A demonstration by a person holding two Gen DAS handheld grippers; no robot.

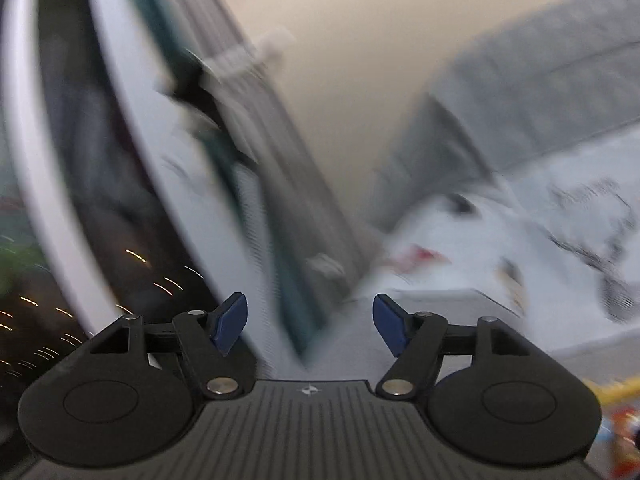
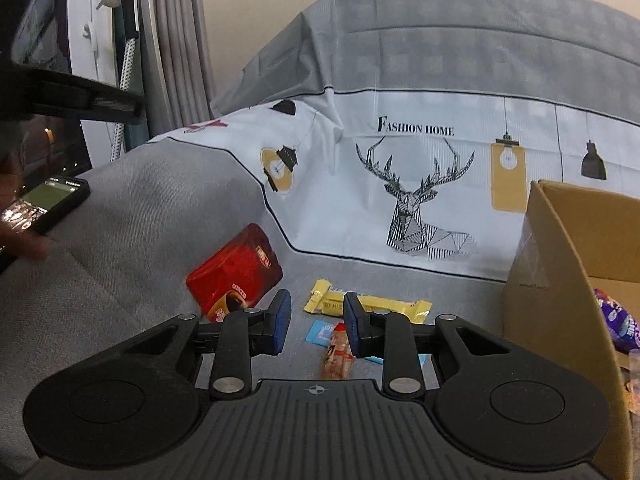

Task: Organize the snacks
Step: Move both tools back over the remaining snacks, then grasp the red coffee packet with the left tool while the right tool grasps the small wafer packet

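Note:
In the right wrist view my right gripper (image 2: pixel 316 322) is open and empty, low over a grey sofa seat (image 2: pixel 140 208). Just beyond its fingers lie a red coffee packet (image 2: pixel 236 272), a yellow wrapped bar (image 2: pixel 384 306), a blue packet (image 2: pixel 320 332) and an orange-brown snack stick (image 2: pixel 338 356). A cardboard box (image 2: pixel 560 264) stands at the right with a purple snack bag (image 2: pixel 618 320) inside. In the blurred left wrist view my left gripper (image 1: pixel 310 322) is open and empty, raised and pointing toward the window and wall.
A deer-print cover (image 2: pixel 420 184) drapes the sofa back. A phone (image 2: pixel 44 200) lies on the seat at the left beside a hand. A window frame (image 1: pixel 132 152) and grey curtain (image 1: pixel 256 120) stand at the left. Colourful packets (image 1: pixel 620 424) show at the left view's lower right.

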